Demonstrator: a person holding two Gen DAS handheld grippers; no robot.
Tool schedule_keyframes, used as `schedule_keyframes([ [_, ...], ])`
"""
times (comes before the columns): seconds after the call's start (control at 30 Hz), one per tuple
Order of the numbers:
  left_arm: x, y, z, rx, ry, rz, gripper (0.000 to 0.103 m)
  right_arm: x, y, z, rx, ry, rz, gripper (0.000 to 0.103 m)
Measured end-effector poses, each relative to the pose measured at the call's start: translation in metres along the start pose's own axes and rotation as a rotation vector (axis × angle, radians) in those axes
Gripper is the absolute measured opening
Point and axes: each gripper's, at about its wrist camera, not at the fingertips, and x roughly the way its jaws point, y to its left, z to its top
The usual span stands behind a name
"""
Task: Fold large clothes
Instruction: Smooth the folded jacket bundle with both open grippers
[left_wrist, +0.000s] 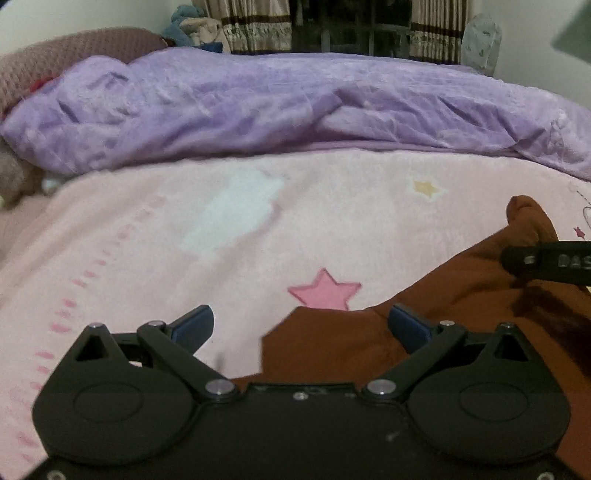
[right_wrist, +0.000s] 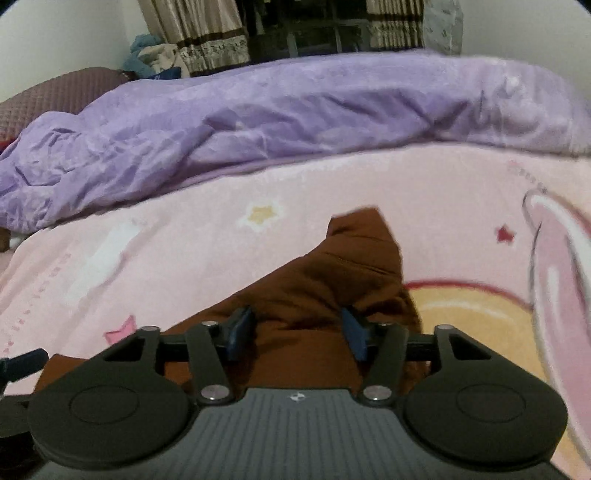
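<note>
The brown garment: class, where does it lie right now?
The brown garment lies on the pink star-print blanket, nearer than the purple quilt; right of centre in the left wrist view.

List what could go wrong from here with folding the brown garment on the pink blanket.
1. The right hand-held gripper has bunched brown garment between its open jaws; closing may pinch several layers.
2. The left hand-held gripper straddles the garment's edge over the pink blanket, so it might catch the blanket too.
3. The garment lies crumpled, so a fold now may trap wrinkles.

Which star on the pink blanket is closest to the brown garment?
The big pink star: the brown garment reaches its lower points. The yellow star and small dark red star lie clear of it.
</note>
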Motion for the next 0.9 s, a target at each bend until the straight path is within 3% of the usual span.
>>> schedule_keyframes([
  [0.1, -0.045, 0.005, 0.004, 0.031, -0.089, 0.035, 0.103, -0.047, 0.004, 0.001, -0.019, -0.063, 0.028, 0.056],
  [0.23, -0.081, 0.009, -0.011, -0.001, -0.147, -0.036, 0.103, -0.085, -0.001, -0.026, 0.031, -0.157, 0.057, 0.059],
  [0.3, -0.066, 0.004, -0.026, -0.003, -0.111, -0.029, 0.103, -0.066, -0.004, -0.04, 0.049, -0.127, 0.039, 0.066],
  [0.37, -0.036, 0.002, -0.049, -0.053, -0.015, -0.041, 0.103, -0.037, -0.005, -0.054, 0.041, -0.073, -0.005, 0.066],
  [0.43, -0.034, 0.013, -0.057, -0.144, -0.042, -0.071, 0.103, -0.035, -0.003, -0.051, 0.031, -0.067, -0.011, 0.067],
  [0.6, -0.027, 0.008, -0.052, -0.126, -0.021, -0.052, 0.103, -0.026, 0.0, -0.049, 0.01, -0.035, -0.028, 0.068],
  [0.77, -0.05, 0.003, -0.041, -0.054, -0.032, 0.0, 0.103, -0.043, 0.001, -0.044, 0.004, -0.028, -0.018, 0.068],
  [0.83, -0.081, 0.008, -0.036, -0.045, -0.086, 0.035, 0.103, -0.065, -0.001, -0.042, 0.011, -0.035, -0.02, 0.07],
  [0.9, -0.11, 0.012, -0.038, -0.051, -0.135, 0.02, 0.103, -0.088, -0.005, -0.042, 0.029, -0.049, -0.028, 0.077],
])
